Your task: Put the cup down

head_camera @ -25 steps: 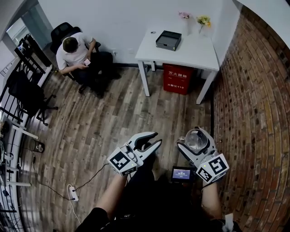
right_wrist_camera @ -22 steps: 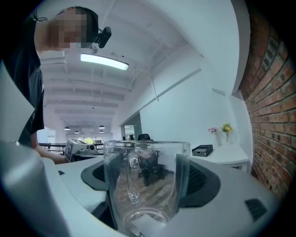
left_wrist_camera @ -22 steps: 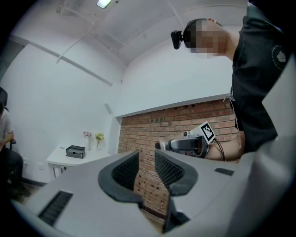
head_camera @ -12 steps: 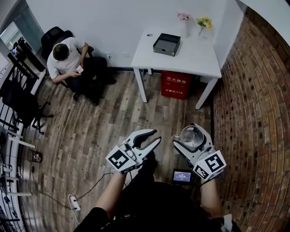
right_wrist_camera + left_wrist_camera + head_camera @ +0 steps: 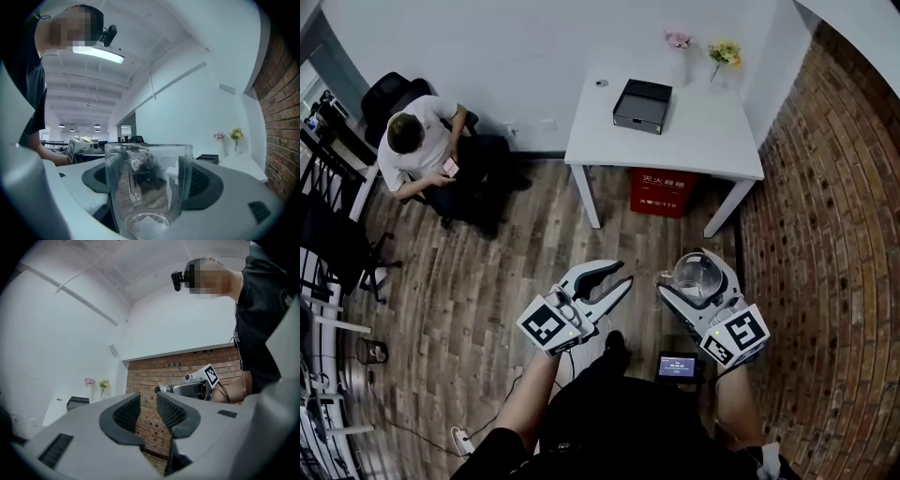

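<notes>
Looking steeply down, the head view showed both forearms reaching up from the bottom edge of the frame, each hand carrying one tool over the wooden floor. The right gripper, at lower right of centre, pointed toward the upper left with its marker cube nearest the body. Its jaws were closed on a clear glass cup, one jaw on either side of the wall. In the right gripper view the cup stood upright between the dark pads, rim uppermost and handle turned toward the camera. The cup hung in the air above the floor, well apart from the white worktop in the upper middle of the frame. The left gripper, at lower centre, was tilted toward the upper right. Its jaws stood slightly apart with a narrow gap and nothing between them. On the worktop lay a black box, with flowers at its far corner. A brick wall filled the right side, and a seated person occupied the upper left.
</notes>
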Motion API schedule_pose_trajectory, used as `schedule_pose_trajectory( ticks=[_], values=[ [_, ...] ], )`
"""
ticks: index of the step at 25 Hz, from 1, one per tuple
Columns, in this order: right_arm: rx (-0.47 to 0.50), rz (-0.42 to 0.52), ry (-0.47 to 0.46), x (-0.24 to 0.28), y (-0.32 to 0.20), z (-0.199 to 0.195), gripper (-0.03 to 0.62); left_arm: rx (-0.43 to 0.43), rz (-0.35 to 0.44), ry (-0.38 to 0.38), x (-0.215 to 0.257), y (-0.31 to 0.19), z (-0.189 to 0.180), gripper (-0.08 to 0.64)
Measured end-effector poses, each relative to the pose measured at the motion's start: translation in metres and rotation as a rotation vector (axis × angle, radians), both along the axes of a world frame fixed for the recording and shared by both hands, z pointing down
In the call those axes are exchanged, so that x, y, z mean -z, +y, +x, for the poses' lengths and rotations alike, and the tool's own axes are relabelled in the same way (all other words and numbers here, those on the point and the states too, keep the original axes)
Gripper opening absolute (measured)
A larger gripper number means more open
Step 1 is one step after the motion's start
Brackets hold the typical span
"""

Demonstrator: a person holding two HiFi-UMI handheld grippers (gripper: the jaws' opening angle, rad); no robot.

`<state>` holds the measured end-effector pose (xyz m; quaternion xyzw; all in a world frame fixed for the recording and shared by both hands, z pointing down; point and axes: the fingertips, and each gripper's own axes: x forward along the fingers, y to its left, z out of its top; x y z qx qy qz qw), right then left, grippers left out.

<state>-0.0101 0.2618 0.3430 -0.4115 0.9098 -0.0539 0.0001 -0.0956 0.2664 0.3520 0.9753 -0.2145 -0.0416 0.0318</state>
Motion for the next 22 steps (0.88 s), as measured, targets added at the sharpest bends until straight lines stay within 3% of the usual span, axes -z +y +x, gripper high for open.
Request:
schedule_pose_trajectory(
  ticks=[12,22],
  values=[
    [-0.035,-0.006,0.013,-0.001,-0.100,-0.030,0.417,-0.021,-0.001,-0.004,-0.004,-0.106,-0.032,0.100],
    [-0.037,0.017,0.023,0.000,-0.148,-0.026,0.417,-0.029,0.008,-0.024,-0.007,-0.156,-0.026,0.100]
  ],
)
